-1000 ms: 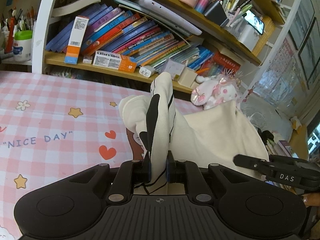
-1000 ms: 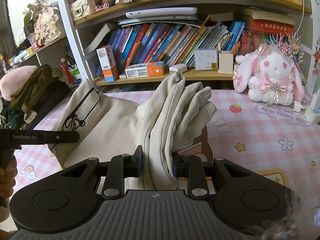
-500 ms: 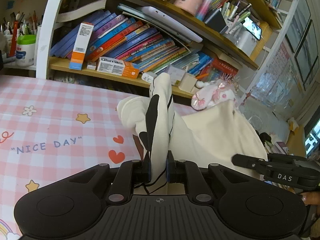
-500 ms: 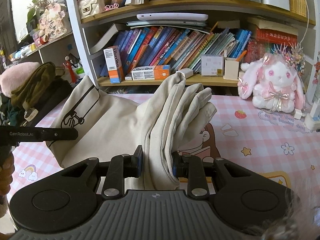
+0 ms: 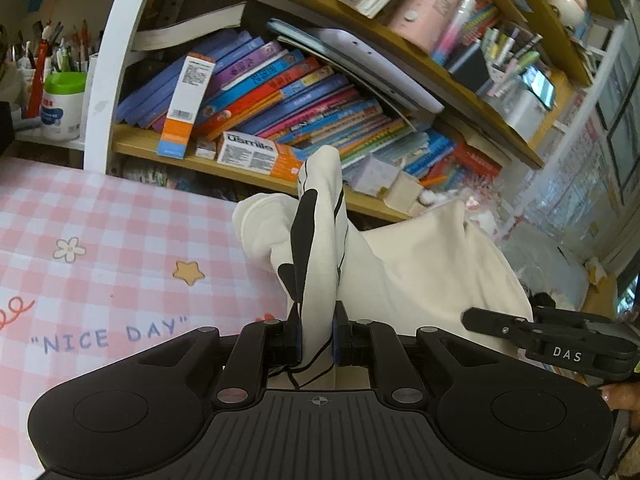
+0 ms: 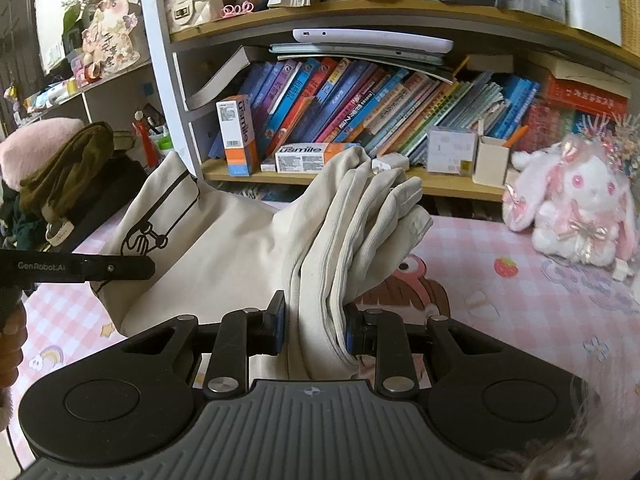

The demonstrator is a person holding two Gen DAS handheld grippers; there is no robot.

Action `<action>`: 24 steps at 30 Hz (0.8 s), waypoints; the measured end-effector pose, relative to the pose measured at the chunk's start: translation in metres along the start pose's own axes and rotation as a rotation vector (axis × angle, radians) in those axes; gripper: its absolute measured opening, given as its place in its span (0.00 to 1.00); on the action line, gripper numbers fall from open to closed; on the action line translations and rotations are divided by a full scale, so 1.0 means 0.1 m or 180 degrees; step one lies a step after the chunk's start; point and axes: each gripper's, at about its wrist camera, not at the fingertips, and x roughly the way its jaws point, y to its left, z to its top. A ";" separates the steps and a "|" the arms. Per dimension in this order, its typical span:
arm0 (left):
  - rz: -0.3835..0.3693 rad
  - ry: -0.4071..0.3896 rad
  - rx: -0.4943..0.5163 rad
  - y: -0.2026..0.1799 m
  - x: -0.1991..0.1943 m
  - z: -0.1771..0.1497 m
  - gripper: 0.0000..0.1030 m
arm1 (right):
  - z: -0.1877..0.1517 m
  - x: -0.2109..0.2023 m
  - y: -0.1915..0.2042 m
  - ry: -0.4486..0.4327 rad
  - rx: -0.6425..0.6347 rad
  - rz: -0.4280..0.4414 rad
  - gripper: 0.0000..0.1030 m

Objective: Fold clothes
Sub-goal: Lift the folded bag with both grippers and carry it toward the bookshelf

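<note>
A cream garment [image 5: 420, 264] with a black line drawing hangs stretched between both grippers above the pink checked tablecloth [image 5: 100, 248]. My left gripper [image 5: 316, 338] is shut on a bunched edge that bears black print. In the right wrist view my right gripper [image 6: 314, 330] is shut on a thick bunch of the same cream garment [image 6: 224, 248], whose folds stand up past the pads. Each view shows the other gripper at its edge: the right one [image 5: 552, 340] and the left one [image 6: 76, 268], with a hand [image 6: 10, 344] below it.
A bookshelf [image 6: 360, 108] crowded with leaning books and boxes runs along the table's far side. A pink plush rabbit [image 6: 580, 208] sits at the right. A heap of dark and pink clothes [image 6: 52, 176] lies at the left. Printed tablecloth [image 6: 520, 280] spreads under the garment.
Both grippers have moved forward toward the bookshelf with the garment still held; the shelf and rabbit look larger and closer. Neither grip has altered.
</note>
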 end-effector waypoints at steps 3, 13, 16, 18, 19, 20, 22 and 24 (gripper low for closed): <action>0.0034 0.0012 -0.0012 0.05 0.12 0.10 0.11 | 0.13 0.16 -0.05 0.0013 -0.0030 0.0028 0.23; 0.0193 0.0110 -0.0159 0.27 0.75 0.40 0.11 | 0.42 0.83 -0.38 0.0090 -0.0089 0.0140 0.23; 0.0231 0.0129 -0.0206 0.35 0.92 0.48 0.11 | 0.48 1.04 -0.49 0.0112 -0.0076 0.0170 0.23; 0.0246 0.0129 -0.0206 0.38 1.03 0.51 0.11 | 0.53 1.17 -0.56 0.0111 -0.0078 0.0185 0.23; 0.0251 0.0127 -0.0204 0.40 1.09 0.53 0.11 | 0.55 1.24 -0.60 0.0107 -0.0074 0.0193 0.23; 0.0258 0.0122 -0.0209 0.42 1.14 0.55 0.11 | 0.57 1.29 -0.63 0.0099 -0.0071 0.0202 0.23; 0.0273 0.0112 -0.0220 0.46 1.23 0.58 0.11 | 0.61 1.40 -0.70 0.0072 -0.0064 0.0215 0.23; 0.0289 0.0091 -0.0224 0.49 1.32 0.61 0.11 | 0.63 1.50 -0.76 0.0041 -0.0047 0.0234 0.23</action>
